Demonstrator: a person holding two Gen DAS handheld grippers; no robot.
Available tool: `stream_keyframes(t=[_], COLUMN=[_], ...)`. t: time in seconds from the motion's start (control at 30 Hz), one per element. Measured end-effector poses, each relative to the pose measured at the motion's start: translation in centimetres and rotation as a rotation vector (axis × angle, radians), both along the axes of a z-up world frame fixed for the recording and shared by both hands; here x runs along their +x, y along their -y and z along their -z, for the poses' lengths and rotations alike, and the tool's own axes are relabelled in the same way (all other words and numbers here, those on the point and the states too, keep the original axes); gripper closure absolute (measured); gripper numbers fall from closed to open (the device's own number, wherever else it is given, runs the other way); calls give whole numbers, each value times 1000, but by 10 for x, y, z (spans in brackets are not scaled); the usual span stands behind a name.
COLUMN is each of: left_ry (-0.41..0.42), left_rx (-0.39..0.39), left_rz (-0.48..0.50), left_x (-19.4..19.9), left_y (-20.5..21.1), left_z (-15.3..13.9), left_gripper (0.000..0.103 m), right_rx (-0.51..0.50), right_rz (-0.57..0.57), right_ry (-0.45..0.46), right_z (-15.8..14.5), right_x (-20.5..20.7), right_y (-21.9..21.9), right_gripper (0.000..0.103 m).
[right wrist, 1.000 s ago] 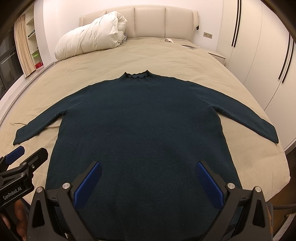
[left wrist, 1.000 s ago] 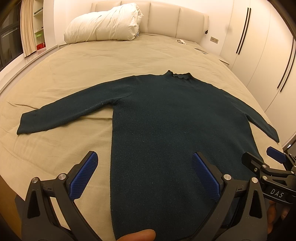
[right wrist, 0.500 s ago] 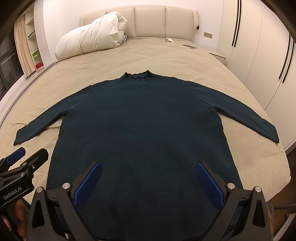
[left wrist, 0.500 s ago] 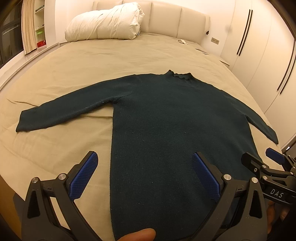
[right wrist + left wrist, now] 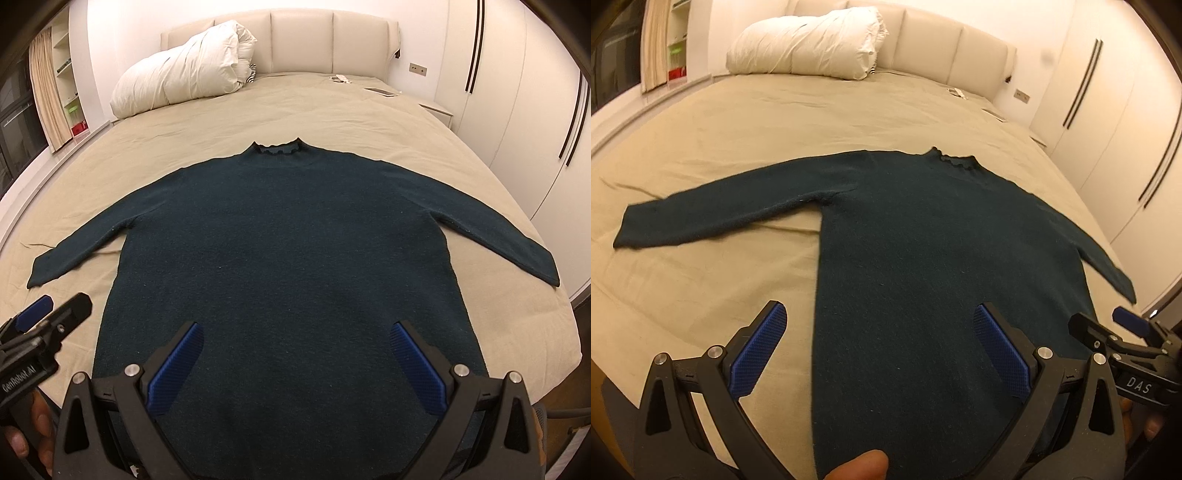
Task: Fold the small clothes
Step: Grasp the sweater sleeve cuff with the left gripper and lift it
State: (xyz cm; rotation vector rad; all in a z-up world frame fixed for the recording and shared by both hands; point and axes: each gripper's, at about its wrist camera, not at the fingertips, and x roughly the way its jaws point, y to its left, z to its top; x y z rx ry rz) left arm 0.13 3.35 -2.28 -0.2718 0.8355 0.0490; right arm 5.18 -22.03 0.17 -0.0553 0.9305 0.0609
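A dark teal sweater (image 5: pixel 288 236) lies flat on the bed (image 5: pixel 332 110), sleeves spread, collar at the far end. The left gripper (image 5: pixel 879 350) hovers with fingers apart above its left hem edge. The right gripper (image 5: pixel 295 362) hangs spread wide over the hem's middle, holding nothing. A white duvet (image 5: pixel 184 81) sits far ahead-left.
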Motion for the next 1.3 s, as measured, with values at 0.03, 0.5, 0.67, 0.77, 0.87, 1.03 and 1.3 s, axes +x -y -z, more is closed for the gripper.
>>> stream_keyframes(t=[0.03,0.5,0.67,0.77,0.87,1.03,1.3], left_ry=[-4,93,209,236,225,224,260], left_rx=[-8,-528,-811,-878,-911,-933,-987], left_rz=[-6,-221,-451,-525,-560,-572,-666], left_x=[1,-1,-21,-26,-21,-6,17], left_y=[-5,-202,-307,-341,-364,-391,-421], left_z=[1,32,75,93,105,116,135], left_gripper=[0,0,0,2,3,6,24], right_rx=[2,245,344,370,374,373,382], right_rz=[-2,-95,-117,-123,-125,-125,-126], right_ry=[0,16,-5,-30,-57,-77,-81], right_z=[1,-12,-9,-3,2,8,13], right_x=[0,22,33,40,46,51,53], right_y=[-1,-18,-25,-31,-35,-40,-36], right_gripper=[0,0,0,1,1,1,4])
